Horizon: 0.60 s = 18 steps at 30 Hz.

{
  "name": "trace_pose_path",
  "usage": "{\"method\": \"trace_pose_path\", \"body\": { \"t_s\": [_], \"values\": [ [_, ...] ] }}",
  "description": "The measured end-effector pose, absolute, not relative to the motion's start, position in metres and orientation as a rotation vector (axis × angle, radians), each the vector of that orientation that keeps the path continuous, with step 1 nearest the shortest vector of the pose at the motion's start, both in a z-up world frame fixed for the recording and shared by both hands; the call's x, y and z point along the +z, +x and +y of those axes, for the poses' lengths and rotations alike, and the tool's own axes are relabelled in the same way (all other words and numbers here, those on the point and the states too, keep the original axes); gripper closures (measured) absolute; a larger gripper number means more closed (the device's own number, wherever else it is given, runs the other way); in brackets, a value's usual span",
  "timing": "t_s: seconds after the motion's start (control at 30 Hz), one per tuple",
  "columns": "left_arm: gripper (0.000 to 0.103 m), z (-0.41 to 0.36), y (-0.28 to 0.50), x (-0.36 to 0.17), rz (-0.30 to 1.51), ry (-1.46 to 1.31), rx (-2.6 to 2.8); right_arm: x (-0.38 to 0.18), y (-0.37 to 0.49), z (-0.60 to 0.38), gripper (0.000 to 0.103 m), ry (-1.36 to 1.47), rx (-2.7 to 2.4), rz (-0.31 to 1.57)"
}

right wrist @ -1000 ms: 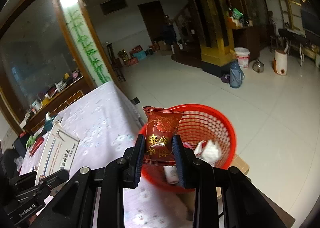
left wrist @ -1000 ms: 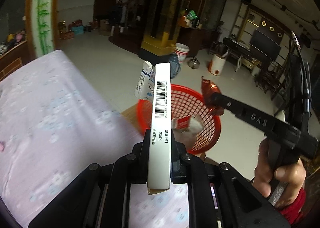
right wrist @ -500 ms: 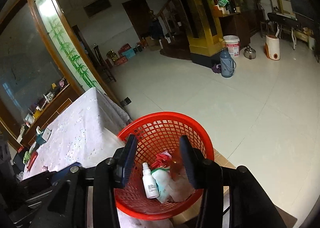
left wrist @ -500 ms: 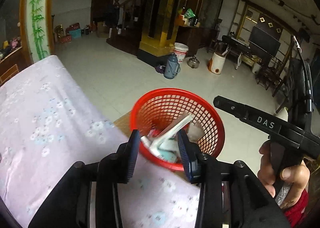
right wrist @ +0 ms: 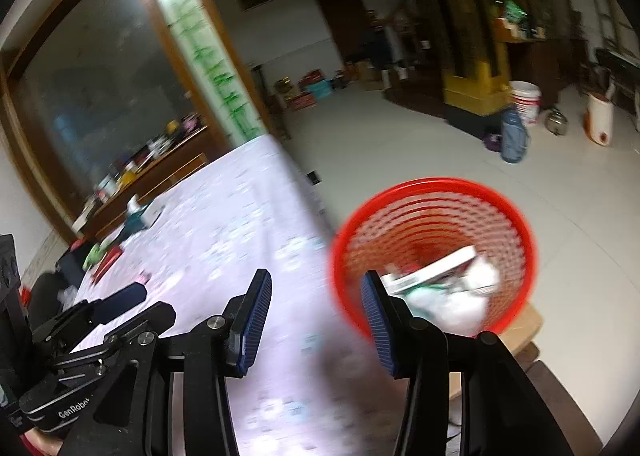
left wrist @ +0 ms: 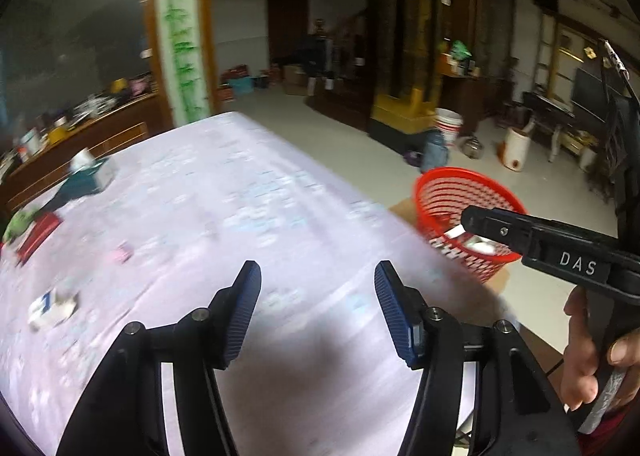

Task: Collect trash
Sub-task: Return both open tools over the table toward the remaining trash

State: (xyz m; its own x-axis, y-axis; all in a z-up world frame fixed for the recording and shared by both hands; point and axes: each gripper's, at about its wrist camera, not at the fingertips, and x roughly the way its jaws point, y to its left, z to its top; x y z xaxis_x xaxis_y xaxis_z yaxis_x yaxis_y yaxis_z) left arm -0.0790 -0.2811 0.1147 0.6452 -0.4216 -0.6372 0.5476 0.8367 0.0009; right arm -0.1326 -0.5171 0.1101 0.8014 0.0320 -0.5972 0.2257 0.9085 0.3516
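Observation:
A red mesh basket (right wrist: pixel 436 191) stands beside the table's far edge and holds a white box (right wrist: pixel 428 270) and crumpled white wrappers; it also shows in the left wrist view (left wrist: pixel 452 179). My left gripper (left wrist: pixel 316 308) is open and empty above the floral tablecloth (left wrist: pixel 248 223). My right gripper (right wrist: pixel 316 320) is open and empty over the table edge, next to the basket. A small pink scrap (left wrist: pixel 122 254) and a white and blue packet (left wrist: pixel 50 310) lie on the cloth at the left. The views are blurred by motion.
A teal box (left wrist: pixel 86 175), a red flat item (left wrist: pixel 38 232) and something green (left wrist: pixel 18 221) lie at the table's far left. A wooden sideboard (left wrist: pixel 80 135) with clutter stands behind. Tiled floor, a blue flask (right wrist: pixel 514 135) and a white bucket (right wrist: pixel 526 99) lie beyond.
Both grippers let go of their items, the white box and the red snack packet, into the basket. Both have since swung left, back over the table, with jaws wide open.

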Motion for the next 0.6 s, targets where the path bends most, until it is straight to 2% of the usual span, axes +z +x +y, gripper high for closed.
{"method": "trace_pose_path", "body": {
  "t_s": [0.3,0.6],
  "values": [
    [0.045,-0.169,-0.074,0.098,0.714,0.12,-0.371,0.104,-0.113,-0.431,0.052,0.342,0.006,0.685],
    [0.045,-0.103,-0.078,0.092,0.725,0.057,-0.258,0.102,-0.1,-0.351,0.052,0.235,0.117,0.735]
  ]
}}
